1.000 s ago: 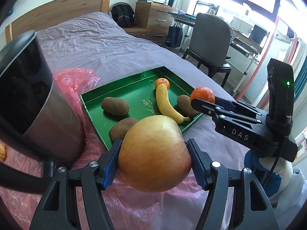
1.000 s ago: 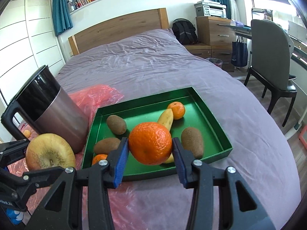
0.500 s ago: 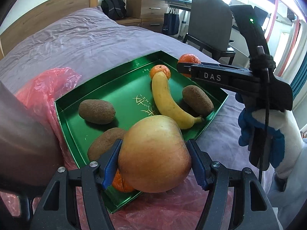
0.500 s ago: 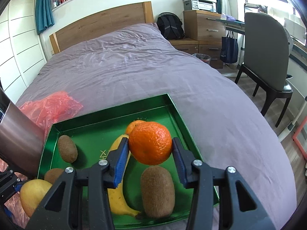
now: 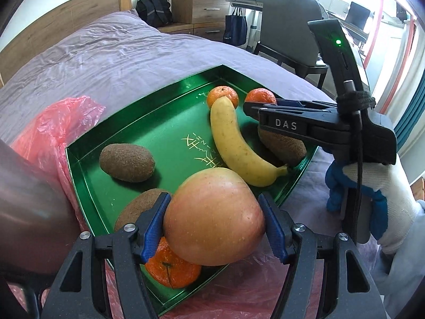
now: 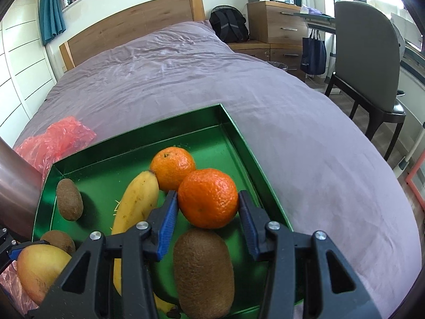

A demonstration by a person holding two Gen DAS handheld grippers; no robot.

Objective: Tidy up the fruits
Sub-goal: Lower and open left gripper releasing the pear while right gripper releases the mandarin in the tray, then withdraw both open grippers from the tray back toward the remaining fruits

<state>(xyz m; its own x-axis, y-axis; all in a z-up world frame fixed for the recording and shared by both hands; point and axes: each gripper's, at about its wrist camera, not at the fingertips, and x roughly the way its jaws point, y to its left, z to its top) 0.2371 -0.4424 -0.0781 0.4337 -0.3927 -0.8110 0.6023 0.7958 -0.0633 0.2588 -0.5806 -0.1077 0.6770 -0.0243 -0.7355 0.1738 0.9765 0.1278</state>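
Since a sec ago, when both fruits hung short of the tray w/ bed cover behind them, we have brought both grippers in over the green tray (image 5: 87, 183), so both drops look close.

Nearest, the left gripper (image 5: 214, 222) clamps the apple (image 5: 213, 216) btwn its blue pads, jaws tight on both sides. It hangs over the tray's near corner, above an orange (image 5: 172, 268) lying in that corner and just beside a kiwi (image 5: 138, 207) at the near-left edge. We can't tell if the apple touches either one. Those two crowd the spot, so setting the apple straight down prob. means landing on fruit; bare green shows toward the tray's middle.

Further in, the right gripper (image 6: 207, 207) sits over the tray's right side w/ its orange (image 6: 208, 198) btwn the jaws. A thin gap shows at both pads, so the grip looks let go or nearly so, and the orange seems to rest low by the right edge. It sits just beside a second orange (image 6: 172, 167) toward the far corner, w/ a kiwi (image 6: 203, 271) right under the gripper body on the near side. The banana (image 6: 132, 212) lies along the tray's middle, tip against the far orange.

Another kiwi (image 6: 69, 199) lies by the left edge, well apart from the rest. Off the tray's left edge: a pink plastic bag (image 6: 55, 138) and a steel cylinder (image 5: 29, 204) on the purple bed (image 6: 212, 74).
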